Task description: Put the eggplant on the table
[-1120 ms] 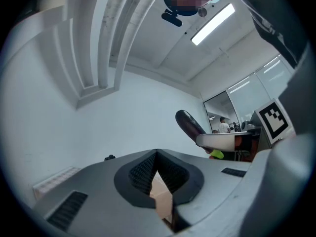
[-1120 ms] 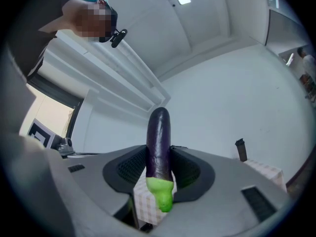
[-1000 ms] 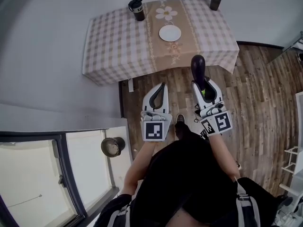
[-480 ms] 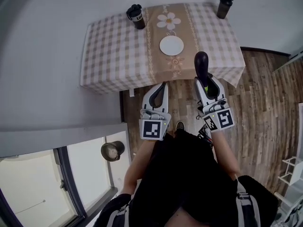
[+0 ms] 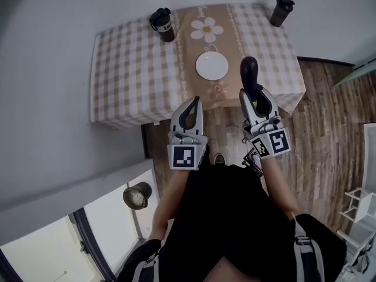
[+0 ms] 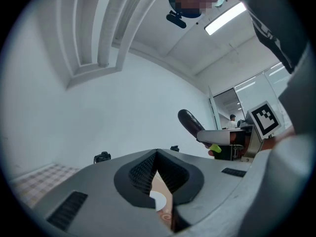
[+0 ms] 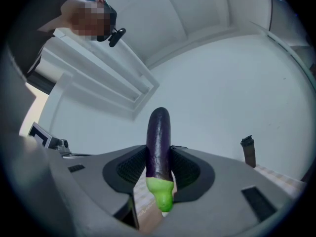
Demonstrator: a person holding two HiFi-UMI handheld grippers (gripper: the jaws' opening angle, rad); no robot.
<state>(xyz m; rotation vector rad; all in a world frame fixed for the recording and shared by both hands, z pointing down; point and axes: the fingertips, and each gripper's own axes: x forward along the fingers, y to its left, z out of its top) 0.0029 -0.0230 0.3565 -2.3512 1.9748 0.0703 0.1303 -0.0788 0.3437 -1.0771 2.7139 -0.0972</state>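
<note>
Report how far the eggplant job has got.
Done: the eggplant is picked up, clamped in the right gripper. In hand: it is held in the air at the near edge of the table, beside the white plate. Left: set it on the table and release. The left gripper is shut and empty.

I count 1 eggplant (image 5: pixel 248 75), 1 plate (image 5: pixel 211 66), 1 table (image 5: pixel 129 75), 2 grippers (image 5: pixel 195 101) (image 5: pixel 252 94) and probably 2 bottles (image 5: pixel 162 24) (image 5: pixel 280 10).

- A dining corner set up in an office-like room: a table (image 5: pixel 129 69) under a checked cloth and a floral runner (image 5: pixel 207 28), with a white plate (image 5: pixel 211 66) and two dark drink bottles (image 5: pixel 162 23) (image 5: pixel 281 10).
- Wood-plank floor (image 5: pixel 329 128), bare white wall (image 5: pixel 47 69), ceiling strip light (image 6: pixel 224 18), glass doorway (image 6: pixel 224 107).
</note>
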